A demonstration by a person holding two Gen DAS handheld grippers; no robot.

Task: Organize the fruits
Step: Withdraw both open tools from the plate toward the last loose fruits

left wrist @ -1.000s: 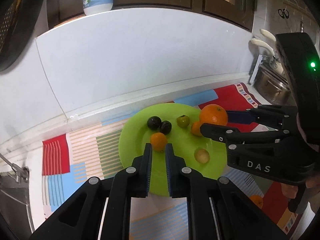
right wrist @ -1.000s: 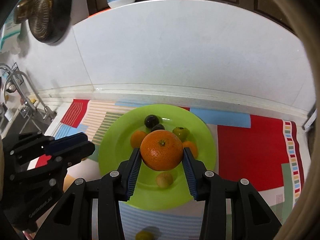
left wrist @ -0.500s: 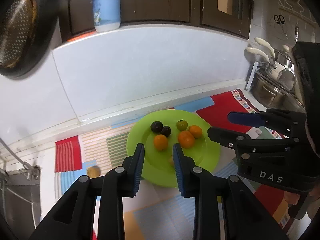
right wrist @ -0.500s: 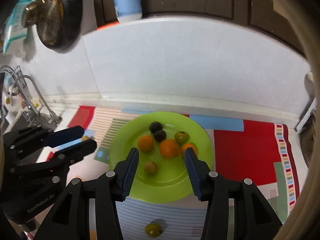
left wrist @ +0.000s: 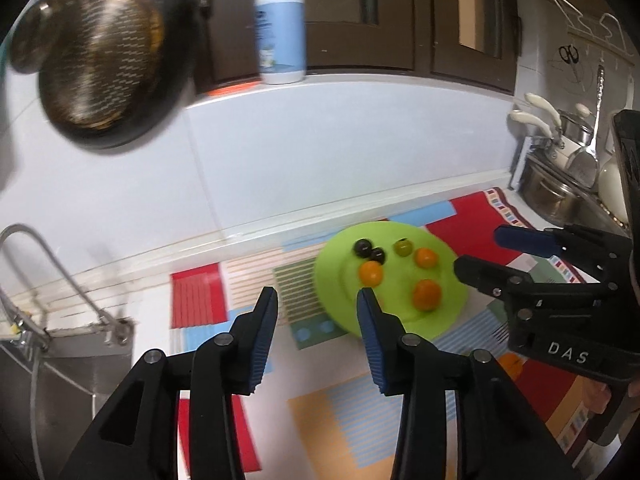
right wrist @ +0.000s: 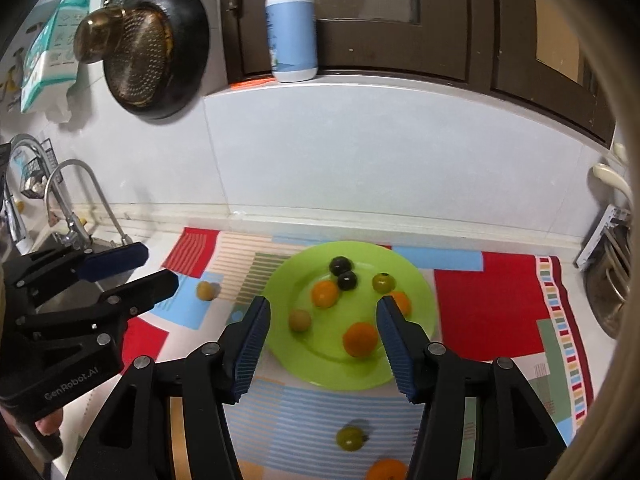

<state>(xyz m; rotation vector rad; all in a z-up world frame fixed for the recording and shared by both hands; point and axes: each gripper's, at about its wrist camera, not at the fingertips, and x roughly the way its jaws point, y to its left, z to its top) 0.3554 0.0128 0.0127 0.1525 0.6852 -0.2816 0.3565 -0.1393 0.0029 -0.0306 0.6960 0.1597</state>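
In the left wrist view, the left tool (left wrist: 316, 300) fills the bottom of the frame, its jaws opening with nothing between them, above the mat (left wrist: 200, 300) on the surface. The plate (left wrist: 332, 280) sits right of centre, carrying two dark fruits (left wrist: 363, 247), a green fruit (left wrist: 403, 247) and three oranges (left wrist: 427, 295). The right tool (left wrist: 476, 252) enters from the right edge, empty. A bottle (left wrist: 280, 36) stands at top centre, a pan (left wrist: 108, 72) hangs upper left. In the right wrist view, the right tool (right wrist: 322, 316) frames the plate (right wrist: 416, 300) at centre, jaws opening, no pad touching fruit. The largest orange (right wrist: 360, 339) lies on the plate near the right pad. Off the plate, a yellowish fruit (right wrist: 205, 290) lies left on the mat, a green one (right wrist: 350, 438) and an orange (right wrist: 386, 470) at the bottom. The left tool (right wrist: 154, 266) shows at the left, empty.
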